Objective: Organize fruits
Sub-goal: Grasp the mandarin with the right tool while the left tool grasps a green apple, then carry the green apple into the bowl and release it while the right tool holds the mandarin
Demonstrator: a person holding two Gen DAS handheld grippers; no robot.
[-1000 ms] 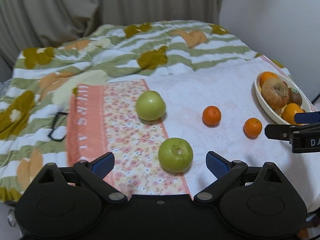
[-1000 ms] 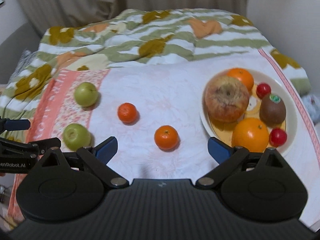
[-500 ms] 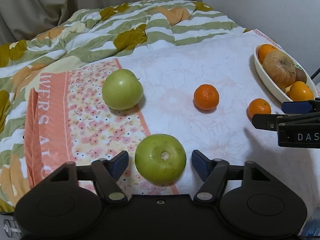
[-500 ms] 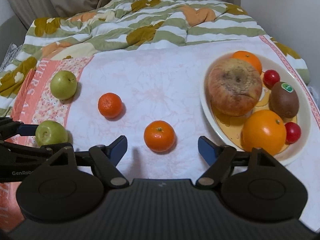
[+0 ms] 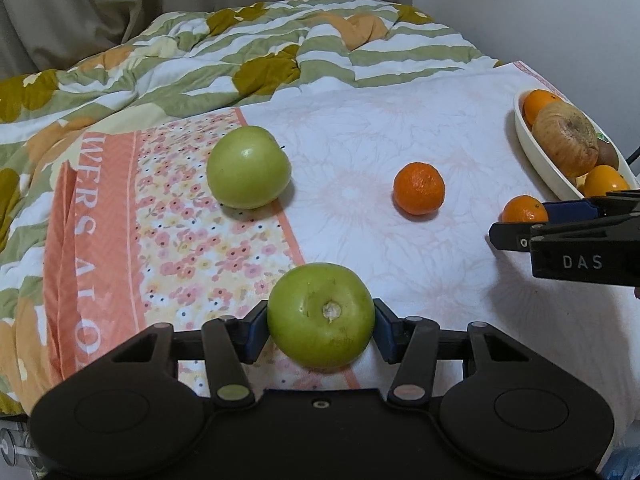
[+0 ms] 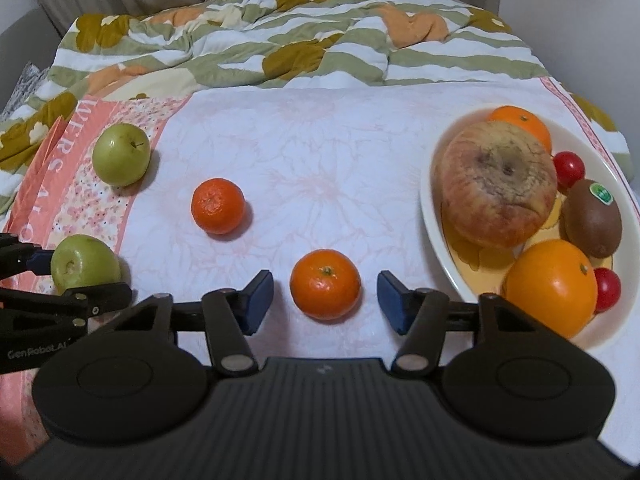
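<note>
In the left wrist view, the left gripper (image 5: pixel 321 330) has its jaws closed on a green apple (image 5: pixel 321 315), blue pads pressed to both its sides, blossom end facing the camera. The apple sits on the bed at the seam where the floral towel (image 5: pixel 192 216) meets the white sheet (image 5: pixel 400 152), near the bed's front edge. A second green apple (image 5: pixel 248 167) lies farther back on the towel, well apart. A mandarin (image 5: pixel 419 188) rests mid-sheet. Toward the right edge another mandarin (image 5: pixel 524 209) shows partly behind the right gripper (image 5: pixel 560 224), and beyond it the white bowl (image 5: pixel 532 148) holds more fruit. A striped quilt (image 5: pixel 280 48) is bunched along the back of the bed.

In the right wrist view, the right gripper (image 6: pixel 326 300) straddles a mandarin (image 6: pixel 325 285) near the front edge of the sheet (image 6: pixel 320 140); its jaws are closing, with a gap on each side of the fruit, so the pads do not touch it yet. The other mandarin (image 6: pixel 218 205) lies farther back to the left. At the left edge, the left gripper (image 6: pixel 56 280) clamps the near green apple (image 6: pixel 85 265), and the far green apple (image 6: pixel 121 153) sits on the towel (image 6: pixel 72 184). The bowl (image 6: pixel 436 232) by the right edge holds a wrinkled apple (image 6: pixel 499 184), two oranges, a kiwi (image 6: pixel 593 218) and small red fruits
</note>
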